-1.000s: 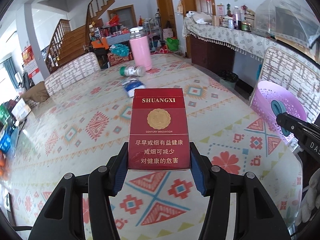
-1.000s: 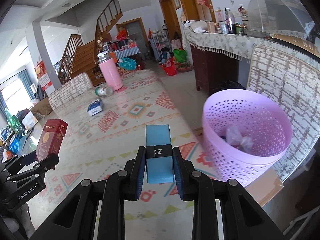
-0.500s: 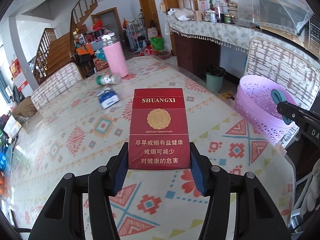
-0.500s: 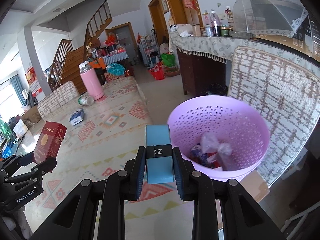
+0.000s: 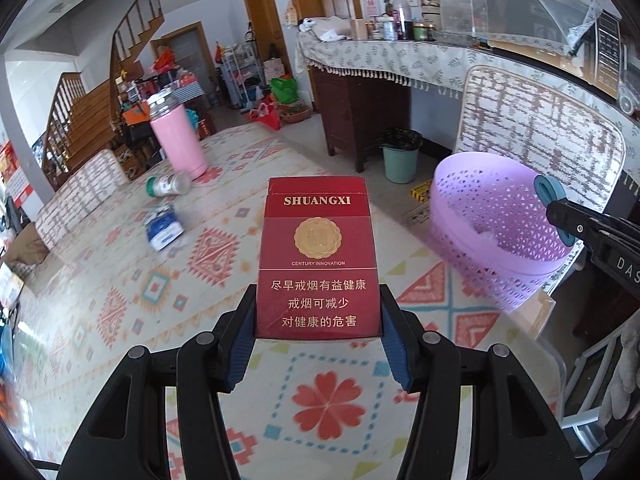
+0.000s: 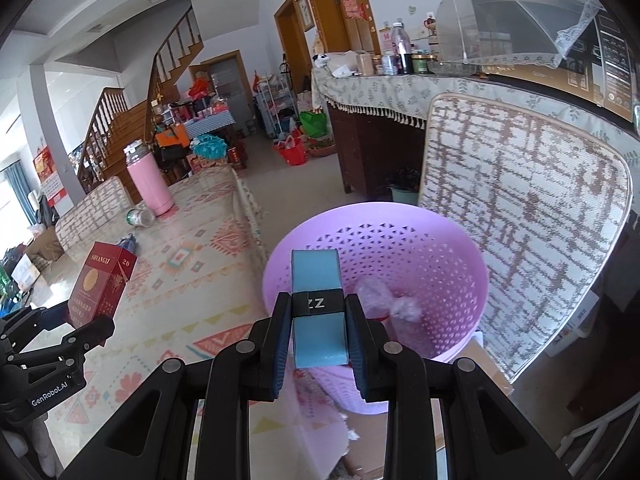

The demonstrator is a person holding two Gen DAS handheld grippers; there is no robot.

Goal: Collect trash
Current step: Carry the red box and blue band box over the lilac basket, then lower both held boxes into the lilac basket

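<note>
Red cardboard cigarette pack (image 5: 318, 258), light and crushable, is clamped by its lower sides in the left gripper (image 5: 318, 338); the right gripper (image 6: 318, 334) is closed on a stiff blue tape roll (image 6: 316, 304) at frame centre, over the lilac basket (image 6: 472, 264).

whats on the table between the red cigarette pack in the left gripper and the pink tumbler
In the left wrist view, a blue-and-white packet and a tipped-over green-capped bottle lie on the tablecloth between the cigarette pack and the pink tumbler.
</note>
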